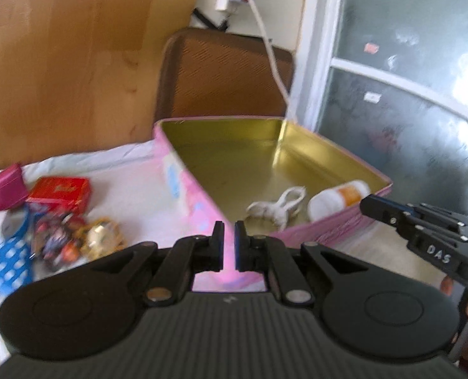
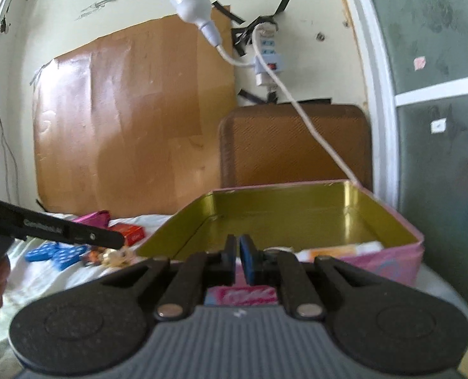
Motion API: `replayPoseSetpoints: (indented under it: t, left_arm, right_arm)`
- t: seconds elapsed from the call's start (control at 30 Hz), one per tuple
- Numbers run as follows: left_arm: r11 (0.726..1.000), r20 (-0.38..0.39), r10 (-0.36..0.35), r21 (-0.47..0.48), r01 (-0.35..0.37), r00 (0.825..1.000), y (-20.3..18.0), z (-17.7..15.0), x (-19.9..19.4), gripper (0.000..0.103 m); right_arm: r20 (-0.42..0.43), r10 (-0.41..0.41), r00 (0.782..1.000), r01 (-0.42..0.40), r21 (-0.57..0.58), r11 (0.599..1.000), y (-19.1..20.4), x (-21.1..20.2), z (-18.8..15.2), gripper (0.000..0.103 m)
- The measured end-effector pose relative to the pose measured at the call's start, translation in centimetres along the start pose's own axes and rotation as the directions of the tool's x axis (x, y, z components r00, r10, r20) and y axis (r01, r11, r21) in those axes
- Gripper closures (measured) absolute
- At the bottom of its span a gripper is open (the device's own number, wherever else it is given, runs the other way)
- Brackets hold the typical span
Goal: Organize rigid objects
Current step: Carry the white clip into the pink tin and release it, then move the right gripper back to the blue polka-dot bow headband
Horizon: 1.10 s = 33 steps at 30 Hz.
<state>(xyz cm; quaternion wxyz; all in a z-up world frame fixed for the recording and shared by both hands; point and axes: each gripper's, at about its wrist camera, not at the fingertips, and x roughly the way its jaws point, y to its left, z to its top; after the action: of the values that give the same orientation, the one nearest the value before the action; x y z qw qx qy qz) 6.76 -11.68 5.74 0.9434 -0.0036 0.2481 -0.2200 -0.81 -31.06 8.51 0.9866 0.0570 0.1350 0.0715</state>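
Observation:
A pink tin box [image 1: 189,195] with a gold inside stands open on a white cloth; it also shows in the right wrist view [image 2: 392,262]. Inside lie a white clip-like object [image 1: 278,208] and a white and orange container [image 1: 338,199]. Left of the box lie a red box [image 1: 60,191], a magenta pouch [image 1: 0,189], blue dotted pieces [image 1: 6,262] and a heap of small colourful items [image 1: 75,237]. My left gripper [image 1: 229,243] is shut and empty above the box's near corner. My right gripper [image 2: 236,260] is shut and empty before the box's near wall.
A brown tray [image 1: 221,72] leans against the wall behind the box. A white cable [image 2: 313,126] hangs from a wall socket strip [image 2: 267,60] to the box's back corner. Brown cardboard [image 2: 123,120] covers the wall. A frosted glass door [image 1: 407,79] is at the right.

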Motion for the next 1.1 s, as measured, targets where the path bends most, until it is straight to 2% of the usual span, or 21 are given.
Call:
replayPoseSetpoints:
  t: [0.13, 0.23, 0.5, 0.53, 0.57, 0.63, 0.8, 1.1]
  left_arm:
    - [0.997, -0.012, 0.078, 0.000, -0.078, 0.997, 1.4, -1.1, -1.3, 0.094]
    - [0.987, -0.017, 0.155, -0.024, -0.156, 0.988, 3.5, -2.0, -2.4, 0.094]
    - [0.923, -0.056, 0.362, -0.119, -0.366, 0.931, 10.2, -4.3, -4.9, 0.086]
    - [0.912, -0.061, 0.385, -0.126, -0.390, 0.921, 11.0, -4.6, -5.1, 0.084]
    - [0.902, -0.065, 0.406, -0.133, -0.411, 0.912, 11.7, -4.8, -5.4, 0.073]
    - [0.881, -0.064, 0.446, -0.148, -0.450, 0.893, 13.0, -5.3, -6.0, 0.058]
    - [0.845, -0.057, 0.506, -0.166, -0.508, 0.861, 15.4, -6.0, -7.3, 0.058]
    - [0.810, -0.049, 0.548, -0.217, -0.545, 0.835, 18.7, -6.8, -8.7, 0.058]
  right_arm:
    - [-0.021, 0.051, 0.998, -0.051, -0.007, 0.999, 2.3, 0.5, 0.2, 0.096]
    - [-0.041, 0.094, 0.995, -0.095, -0.025, 0.995, 4.6, 1.0, 0.2, 0.096]
    - [-0.121, 0.213, 0.970, -0.227, -0.122, 0.966, 11.8, 3.4, -0.2, 0.090]
    - [-0.130, 0.224, 0.966, -0.241, -0.131, 0.962, 12.6, 3.8, -0.3, 0.089]
    - [-0.141, 0.238, 0.961, -0.257, -0.140, 0.956, 13.5, 4.1, -0.4, 0.087]
    - [-0.162, 0.259, 0.952, -0.284, -0.156, 0.946, 14.9, 4.8, -0.5, 0.085]
    - [-0.206, 0.303, 0.930, -0.343, -0.196, 0.919, 18.4, 6.0, -1.2, 0.085]
    - [-0.266, 0.333, 0.905, -0.399, -0.252, 0.882, 22.2, 7.2, -1.8, 0.082]
